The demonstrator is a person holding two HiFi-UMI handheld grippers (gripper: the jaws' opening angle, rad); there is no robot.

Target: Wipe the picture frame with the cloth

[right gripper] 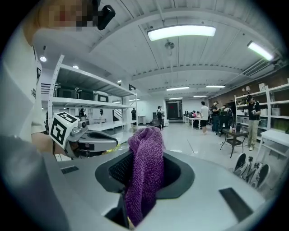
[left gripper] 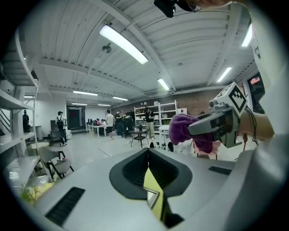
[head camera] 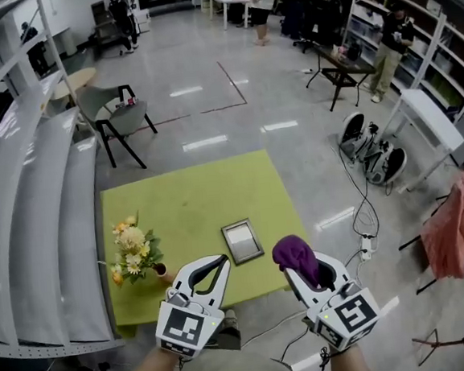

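Right gripper (head camera: 302,271) pinches the cloth (head camera: 294,252). Left gripper (head camera: 213,263) is pressed together, empty. Frame (head camera: 242,241) lies flat on the table (head camera: 177,201), just ahead of both.

The cloth (right gripper: 145,176) looks rough and knitted, the floor (head camera: 206,70) glossy, the tabletop (head camera: 185,201) matt

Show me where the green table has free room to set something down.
The far half of the lime-green square table is bare beyond the small grey picture frame. A bare strip lies between the frame and the yellow flowers in the small vase. The near edge is crowded: flowers, frame, the left gripper, and the right gripper holding the purple cloth.
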